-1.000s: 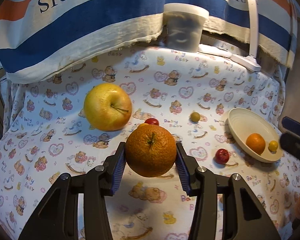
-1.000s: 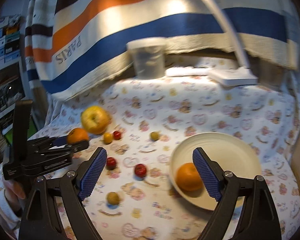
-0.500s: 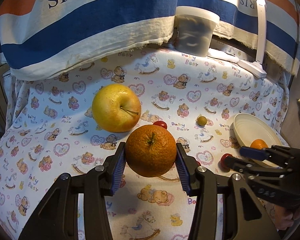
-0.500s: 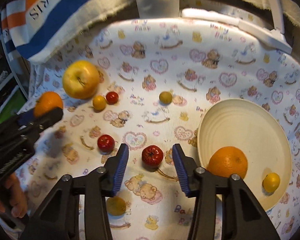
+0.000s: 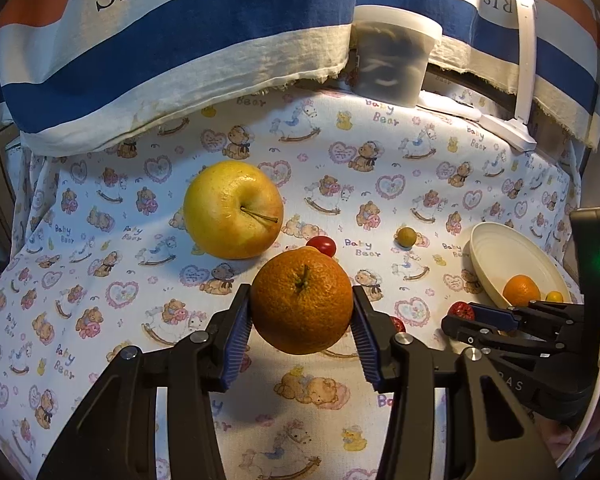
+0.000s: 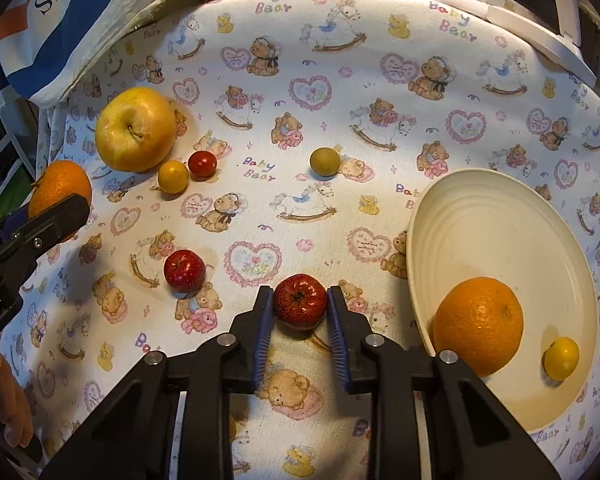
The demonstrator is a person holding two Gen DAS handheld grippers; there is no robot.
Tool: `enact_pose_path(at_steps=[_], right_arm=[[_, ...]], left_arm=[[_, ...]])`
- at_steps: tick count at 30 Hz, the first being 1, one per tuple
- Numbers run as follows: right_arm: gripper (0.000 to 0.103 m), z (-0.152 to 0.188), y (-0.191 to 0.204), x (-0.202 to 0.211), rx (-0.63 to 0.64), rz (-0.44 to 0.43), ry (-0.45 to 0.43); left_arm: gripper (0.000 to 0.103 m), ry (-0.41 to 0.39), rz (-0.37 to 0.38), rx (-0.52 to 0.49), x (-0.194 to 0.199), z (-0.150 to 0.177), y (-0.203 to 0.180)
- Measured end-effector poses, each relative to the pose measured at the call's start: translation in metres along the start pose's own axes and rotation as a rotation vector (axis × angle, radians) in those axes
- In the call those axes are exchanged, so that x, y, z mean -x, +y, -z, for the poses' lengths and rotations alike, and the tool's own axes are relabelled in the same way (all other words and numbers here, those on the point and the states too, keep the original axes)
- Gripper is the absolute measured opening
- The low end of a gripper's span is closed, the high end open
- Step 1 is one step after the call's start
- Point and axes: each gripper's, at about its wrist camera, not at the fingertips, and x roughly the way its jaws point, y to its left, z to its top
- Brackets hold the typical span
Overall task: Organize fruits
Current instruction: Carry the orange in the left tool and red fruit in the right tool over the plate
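Fruit is lying scattered over the bear-print cloth (image 6: pixel 320 92). Starting at the left, the left gripper (image 5: pixel 302 326) is pinching an orange (image 5: pixel 302 300) between its blue pads, clear of the cloth, with the yellow apple (image 5: pixel 233 209) resting just beyond its tips. Moving right, the right gripper (image 6: pixel 300 314) is pointing steeply down at the cloth; its jaws have just been closing, and both pads are now pressing on a small red fruit (image 6: pixel 300 296) at its fingertips. Just to the right of that gripper, the cream plate (image 6: pixel 500 208) is already carrying a second orange (image 6: pixel 478 326) and a small yellow fruit (image 6: pixel 561 358).

To my eye, the red fruit is being picked up for the plate. It looks small, round and perhaps soft, so a gentle squeeze suits it. I would lift straight up, clear the plate's near rim, and set it in the bare upper part, away from the second orange.
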Motion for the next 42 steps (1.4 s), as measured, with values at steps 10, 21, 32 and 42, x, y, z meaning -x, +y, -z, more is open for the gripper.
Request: enact_pose_path(at_steps=[10, 21, 32, 42], right_arm=[[0.028, 0.013, -0.009, 0.045, -0.003, -0.025, -0.184], [0.028, 0.022, -0.027, 0.091, 0.000, -0.001, -0.288], [0.028, 0.045, -0.059, 0.121, -0.023, 0.012, -0.340], [0.028, 0.057, -0.106, 0.156, -0.105, 0.019, -0.443]], left_arm=[[0.046, -0.146, 0.040, -0.031, 0.031, -0.003, -0.008], [0.046, -0.185, 0.043, -0.138, 0.040, 0.005, -0.031], [0.046, -0.226, 0.074, -0.190, 0.051, 0.013, -0.047], [0.046, -0.229, 0.166, -0.265, 0.056, 0.011, -0.070]])
